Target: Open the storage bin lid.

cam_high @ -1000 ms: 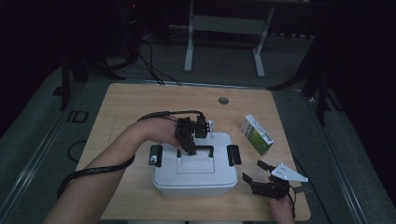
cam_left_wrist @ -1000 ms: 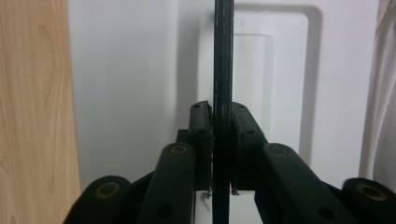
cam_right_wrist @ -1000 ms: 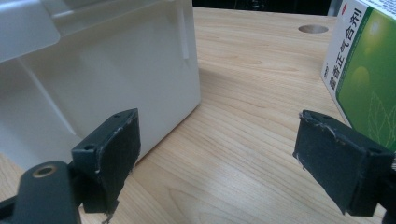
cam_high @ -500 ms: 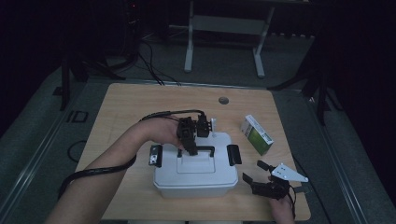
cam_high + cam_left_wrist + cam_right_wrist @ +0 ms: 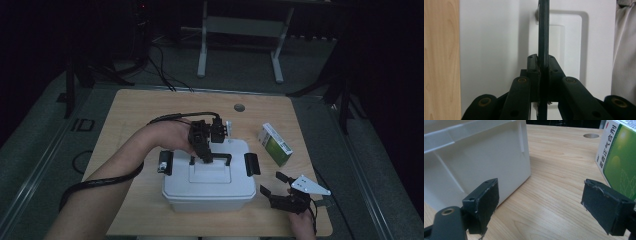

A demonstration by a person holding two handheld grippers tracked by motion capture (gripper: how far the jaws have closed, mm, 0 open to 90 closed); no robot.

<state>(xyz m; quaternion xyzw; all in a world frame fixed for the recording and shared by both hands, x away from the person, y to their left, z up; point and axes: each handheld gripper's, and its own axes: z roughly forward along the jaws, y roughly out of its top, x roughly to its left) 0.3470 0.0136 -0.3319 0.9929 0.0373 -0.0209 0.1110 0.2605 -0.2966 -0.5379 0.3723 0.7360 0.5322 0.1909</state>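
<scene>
1. High view: compared with a second ago, little has shifted. The left gripper [image 5: 206, 150] sits at the same spot over the lid of the white storage box [image 5: 210, 185], and the right gripper [image 5: 281, 194] rests where it was on the worktop [image 5: 130, 115], just right of the box.
2. Left gripper view: the jaws are closed tight on the box's dark carry handle [image 5: 543, 30], which runs edge-on between the pads; the handle stands raised off the white lid.
3. Right gripper view: the jaws stand wide open around bare wood, holding nothing, with the box wall to one side and the green medicine carton [image 5: 621, 157] to the other.
4. The box sits at the near middle of the worktop, its black side latches [image 5: 252, 164] visible.
5. Judgement: the grip has settled, so lifting by the handle looks like the next move.
</scene>
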